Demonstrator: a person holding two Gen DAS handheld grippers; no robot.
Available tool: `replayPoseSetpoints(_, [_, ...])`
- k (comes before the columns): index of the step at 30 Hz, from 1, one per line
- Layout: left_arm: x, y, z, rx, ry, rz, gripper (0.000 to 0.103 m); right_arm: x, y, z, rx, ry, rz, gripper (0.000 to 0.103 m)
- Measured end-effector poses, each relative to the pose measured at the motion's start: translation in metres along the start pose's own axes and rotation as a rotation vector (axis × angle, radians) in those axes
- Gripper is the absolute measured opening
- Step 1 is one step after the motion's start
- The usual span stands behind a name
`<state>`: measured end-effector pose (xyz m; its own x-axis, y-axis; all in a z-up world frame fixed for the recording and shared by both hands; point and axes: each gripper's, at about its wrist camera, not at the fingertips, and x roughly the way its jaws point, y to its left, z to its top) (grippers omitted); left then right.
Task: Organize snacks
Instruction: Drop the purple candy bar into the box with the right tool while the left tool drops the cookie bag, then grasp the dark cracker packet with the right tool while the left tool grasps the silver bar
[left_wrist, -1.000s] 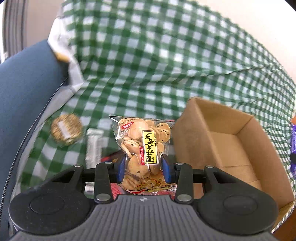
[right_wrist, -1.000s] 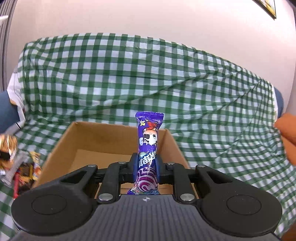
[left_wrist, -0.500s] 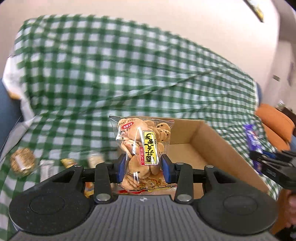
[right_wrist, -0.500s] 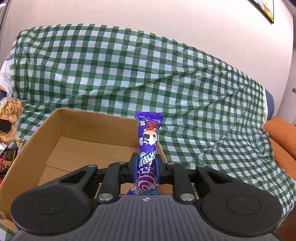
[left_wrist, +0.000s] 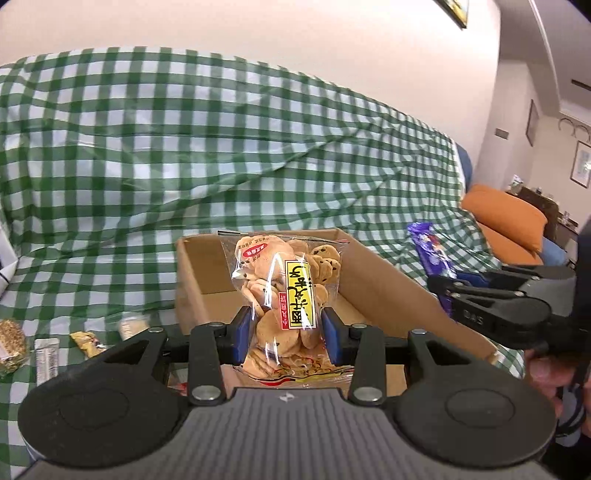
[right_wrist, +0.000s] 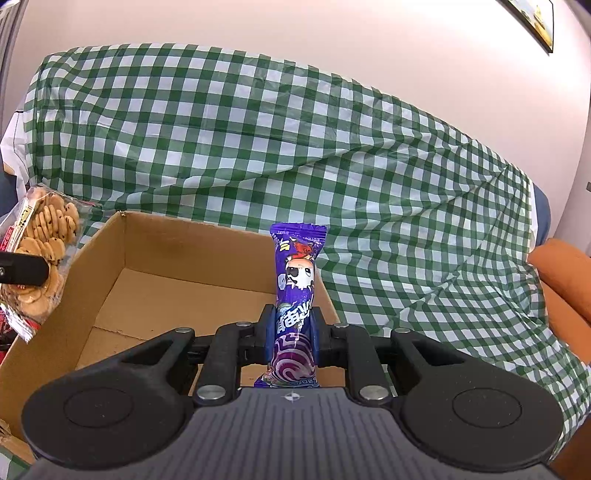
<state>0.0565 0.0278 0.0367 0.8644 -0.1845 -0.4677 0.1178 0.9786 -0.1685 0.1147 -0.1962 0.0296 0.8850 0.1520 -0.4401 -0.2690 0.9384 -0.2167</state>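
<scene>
My left gripper (left_wrist: 287, 334) is shut on a clear bag of small cookies (left_wrist: 286, 291) with a yellow label, held upright over the near left rim of an open cardboard box (left_wrist: 384, 288). My right gripper (right_wrist: 293, 334) is shut on a purple snack packet (right_wrist: 296, 280), held upright above the box's (right_wrist: 110, 258) near right side. The cookie bag also shows in the right wrist view (right_wrist: 40, 254) at the left, and the purple packet in the left wrist view (left_wrist: 430, 254) at the right. The box floor in view is bare.
A green-and-white checked cloth (right_wrist: 332, 147) covers the sofa under the box. Several loose snacks lie left of the box: a round seed cake (left_wrist: 11, 347), a silver bar (left_wrist: 47, 360), small wrapped sweets (left_wrist: 86, 341). An orange cushion (left_wrist: 506, 218) sits at the right.
My left gripper has swung right with the cookie bag, from beside the box to over its near left rim. The right gripper has risen slightly with the purple packet.
</scene>
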Motion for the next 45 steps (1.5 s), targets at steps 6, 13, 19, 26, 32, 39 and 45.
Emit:
replayPoseSetpoints(6, [0.000,-0.009,-0.004,0.032,0.003,-0.042,0.044,0.001,-0.001,0.001,-0.002,0.000,0.000,0.020])
replayPoseSetpoints(13, [0.001,-0.015,-0.006,0.042,0.021,-0.118,0.075,0.001,0.000,0.000,-0.009,-0.002,-0.011,0.020])
replayPoseSetpoints(19, [0.003,-0.015,-0.007,0.044,0.025,-0.098,0.078,0.004,-0.003,-0.001,-0.003,0.010,-0.030,0.042])
replayPoseSetpoints(26, [0.000,-0.012,-0.009,0.047,0.010,-0.055,0.065,0.006,0.000,-0.001,-0.010,0.013,-0.030,0.044])
replayPoseSetpoints(32, [0.001,0.003,-0.011,0.020,0.030,-0.044,0.029,0.007,0.004,0.000,-0.009,0.009,-0.029,0.044])
replayPoseSetpoints(39, [-0.004,0.047,-0.002,-0.147,0.075,-0.035,0.021,0.006,0.016,0.005,-0.010,-0.001,-0.032,0.044])
replayPoseSetpoints(45, [-0.009,0.085,0.019,-0.211,0.135,-0.011,0.019,0.004,0.029,0.008,-0.008,-0.007,-0.013,0.042])
